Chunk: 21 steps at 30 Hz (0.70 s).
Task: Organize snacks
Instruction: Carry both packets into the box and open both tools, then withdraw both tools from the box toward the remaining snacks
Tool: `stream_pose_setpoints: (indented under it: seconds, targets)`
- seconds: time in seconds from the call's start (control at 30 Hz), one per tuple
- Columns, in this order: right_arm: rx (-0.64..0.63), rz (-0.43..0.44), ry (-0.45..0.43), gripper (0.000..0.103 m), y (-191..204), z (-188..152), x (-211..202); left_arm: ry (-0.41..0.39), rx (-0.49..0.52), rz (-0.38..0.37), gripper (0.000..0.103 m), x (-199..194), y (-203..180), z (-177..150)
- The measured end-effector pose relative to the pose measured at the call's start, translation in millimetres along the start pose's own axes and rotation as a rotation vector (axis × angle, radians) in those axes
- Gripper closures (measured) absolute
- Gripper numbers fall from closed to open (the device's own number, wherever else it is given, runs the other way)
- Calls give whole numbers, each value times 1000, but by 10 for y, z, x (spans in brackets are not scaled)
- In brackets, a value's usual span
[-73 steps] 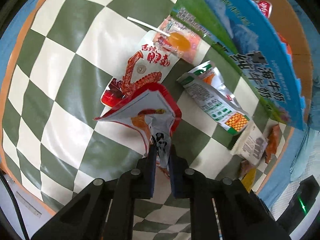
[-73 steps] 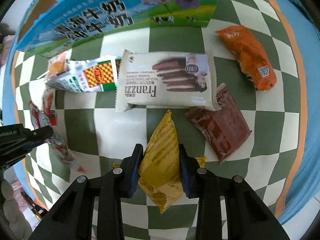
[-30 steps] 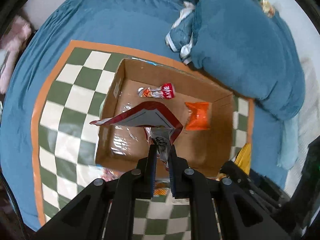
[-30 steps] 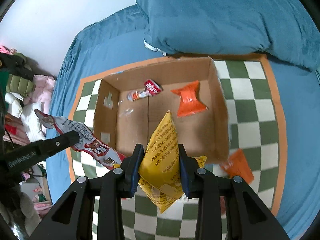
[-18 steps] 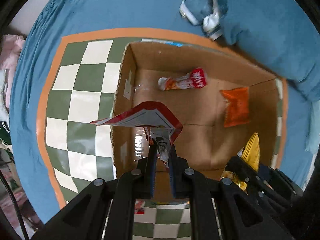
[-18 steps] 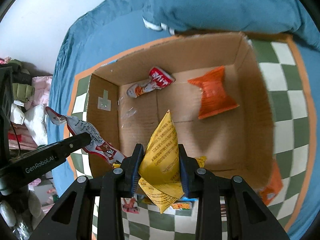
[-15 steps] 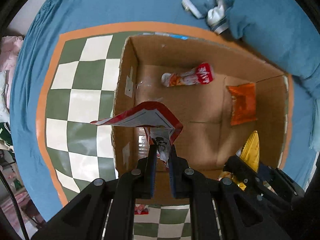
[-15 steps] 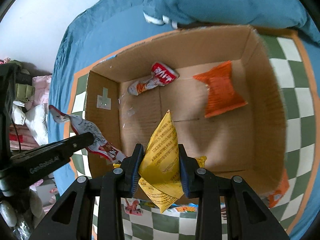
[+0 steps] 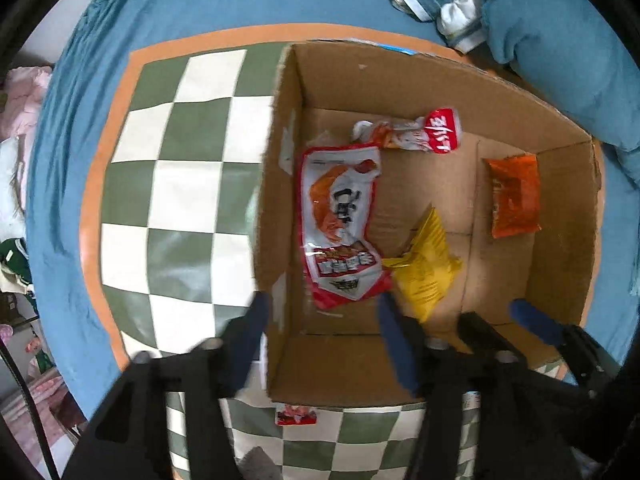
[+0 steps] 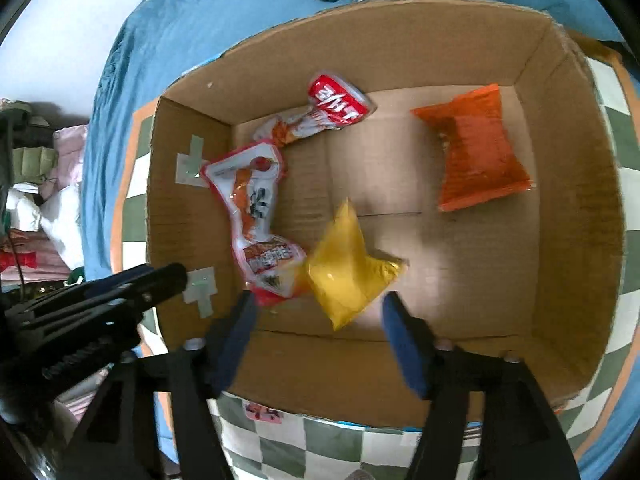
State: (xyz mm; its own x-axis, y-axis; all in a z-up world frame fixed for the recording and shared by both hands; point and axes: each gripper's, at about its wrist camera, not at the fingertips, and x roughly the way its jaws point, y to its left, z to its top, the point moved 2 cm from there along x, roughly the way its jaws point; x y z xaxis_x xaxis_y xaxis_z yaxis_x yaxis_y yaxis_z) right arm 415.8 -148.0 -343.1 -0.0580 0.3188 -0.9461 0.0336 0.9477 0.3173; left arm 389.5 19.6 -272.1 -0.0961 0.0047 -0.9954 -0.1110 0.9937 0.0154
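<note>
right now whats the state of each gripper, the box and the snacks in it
left gripper: open, empty, over the box's near left corner
right gripper: open, empty
box: open-topped, four packs inside
red-white pack: flat on the floor
yellow pack: loose, edge against the red-white pack
orange pack: flat
twisted pack: near the far wall

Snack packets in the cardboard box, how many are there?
4. The red-and-white packet lies along the left wall, the yellow packet beside it, the orange packet at the right, and the twisted red-topped packet near the far wall. Others may be hidden underneath.
</note>
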Motion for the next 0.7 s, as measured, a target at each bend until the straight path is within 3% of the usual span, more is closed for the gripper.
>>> stream_pose_setpoints:
  seconds: [0.07, 0.17, 0.7]
  targets:
    - [-8, -28, -10, 22, -16, -26, -41, -7, -3, -3, 28, -14, 20, -17]
    - [-41, -87, -31, 19, -13, -53, -138, -28, -8, -1, 20, -52, 31, -79]
    - [-94, -259, -197, 13, -45, -436, -808, -216, 48, 13, 19, -601, -106, -508]
